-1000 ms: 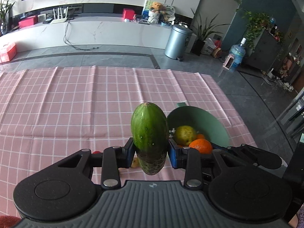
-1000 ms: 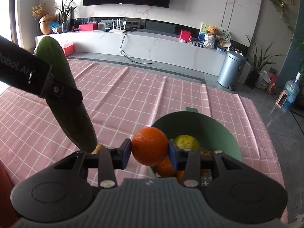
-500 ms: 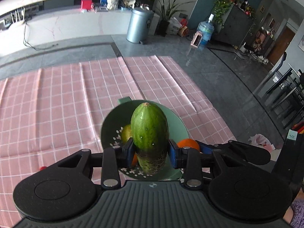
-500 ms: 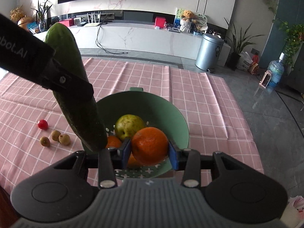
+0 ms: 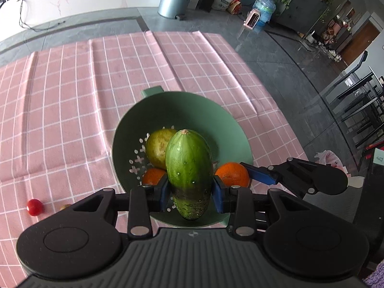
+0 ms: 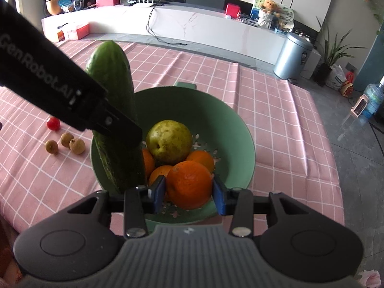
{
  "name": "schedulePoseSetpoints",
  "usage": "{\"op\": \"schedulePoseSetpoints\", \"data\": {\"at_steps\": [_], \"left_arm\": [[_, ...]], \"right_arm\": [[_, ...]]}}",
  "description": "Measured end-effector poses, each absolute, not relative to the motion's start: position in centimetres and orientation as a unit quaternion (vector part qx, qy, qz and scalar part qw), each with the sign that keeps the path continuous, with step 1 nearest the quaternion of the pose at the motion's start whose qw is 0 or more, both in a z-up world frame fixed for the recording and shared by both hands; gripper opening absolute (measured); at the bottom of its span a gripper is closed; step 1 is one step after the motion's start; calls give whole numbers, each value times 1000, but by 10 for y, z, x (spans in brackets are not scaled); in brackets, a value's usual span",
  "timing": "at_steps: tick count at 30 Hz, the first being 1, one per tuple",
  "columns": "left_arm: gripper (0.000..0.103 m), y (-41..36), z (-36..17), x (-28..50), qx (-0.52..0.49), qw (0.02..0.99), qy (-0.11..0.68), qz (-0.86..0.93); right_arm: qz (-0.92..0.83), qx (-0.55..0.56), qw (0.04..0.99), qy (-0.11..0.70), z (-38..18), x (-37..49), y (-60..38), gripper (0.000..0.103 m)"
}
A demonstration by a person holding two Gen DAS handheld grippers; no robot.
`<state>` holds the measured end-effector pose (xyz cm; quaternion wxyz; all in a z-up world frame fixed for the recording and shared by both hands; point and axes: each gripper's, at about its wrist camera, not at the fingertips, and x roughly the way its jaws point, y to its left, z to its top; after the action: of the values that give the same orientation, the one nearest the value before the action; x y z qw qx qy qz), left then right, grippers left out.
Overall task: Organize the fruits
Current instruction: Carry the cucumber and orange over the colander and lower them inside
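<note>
My left gripper (image 5: 189,192) is shut on a green cucumber (image 5: 188,168), held upright over the near side of a green colander (image 5: 192,110). The cucumber also shows in the right wrist view (image 6: 115,110) with its lower end inside the colander (image 6: 230,124). My right gripper (image 6: 189,193) is shut on an orange (image 6: 189,183) held over the colander's near side; this orange also shows in the left wrist view (image 5: 231,174). Inside the colander lie a yellow-green pear (image 6: 169,140) and other oranges (image 6: 201,158).
A pink checked tablecloth (image 6: 276,110) covers the table. A small red tomato (image 6: 53,123) and three small brown fruits (image 6: 66,142) lie left of the colander. The table's right edge drops to a grey floor (image 5: 288,60).
Both grippers have moved forward and down over the colander with their fruit. The cucumber's lower end has dropped inside the colander, and the orange hangs lower over it.
</note>
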<state>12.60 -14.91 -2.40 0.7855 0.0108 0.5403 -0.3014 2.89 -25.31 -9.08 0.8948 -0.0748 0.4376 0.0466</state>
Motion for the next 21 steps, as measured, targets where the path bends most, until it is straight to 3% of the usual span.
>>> {"op": "schedulePoseSetpoints", "data": {"at_steps": [21], "left_arm": [[47, -150, -58, 151, -3, 786, 558, -266]], "right_arm": [[45, -102, 873, 475, -119, 47, -248, 39]]}}
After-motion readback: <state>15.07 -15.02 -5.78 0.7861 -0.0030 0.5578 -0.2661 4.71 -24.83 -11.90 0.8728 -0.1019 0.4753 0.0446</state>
